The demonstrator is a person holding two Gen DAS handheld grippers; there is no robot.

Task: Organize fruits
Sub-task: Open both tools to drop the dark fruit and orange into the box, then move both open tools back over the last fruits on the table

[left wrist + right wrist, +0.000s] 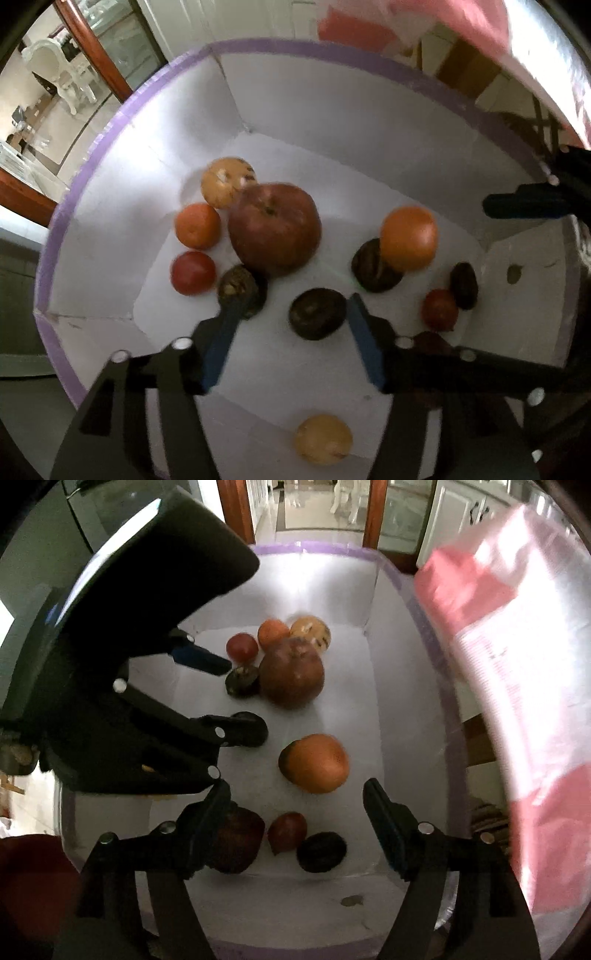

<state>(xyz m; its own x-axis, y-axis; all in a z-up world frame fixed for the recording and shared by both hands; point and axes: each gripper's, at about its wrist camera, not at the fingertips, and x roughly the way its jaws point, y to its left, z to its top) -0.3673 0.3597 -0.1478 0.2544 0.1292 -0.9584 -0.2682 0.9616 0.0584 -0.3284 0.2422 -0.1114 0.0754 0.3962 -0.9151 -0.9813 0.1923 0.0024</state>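
A white foam box with a purple taped rim (122, 114) holds several fruits. In the left wrist view a big red apple (274, 229), a large orange (408, 238), small oranges, tomatoes and dark round fruits lie on its floor. My left gripper (291, 306) is open and empty, low over a dark fruit (317, 313). My right gripper (297, 794) is open and empty above the large orange (314, 762). The left gripper's body (155, 635) fills the left of the right wrist view. The right gripper's fingertip (517, 206) shows at the right of the left wrist view.
A pink and white plastic bag (517, 646) hangs along the box's right side. A yellow fruit (323, 437) lies near the box's near wall. A doorway with wooden frame (371, 509) and white furniture lies beyond the box.
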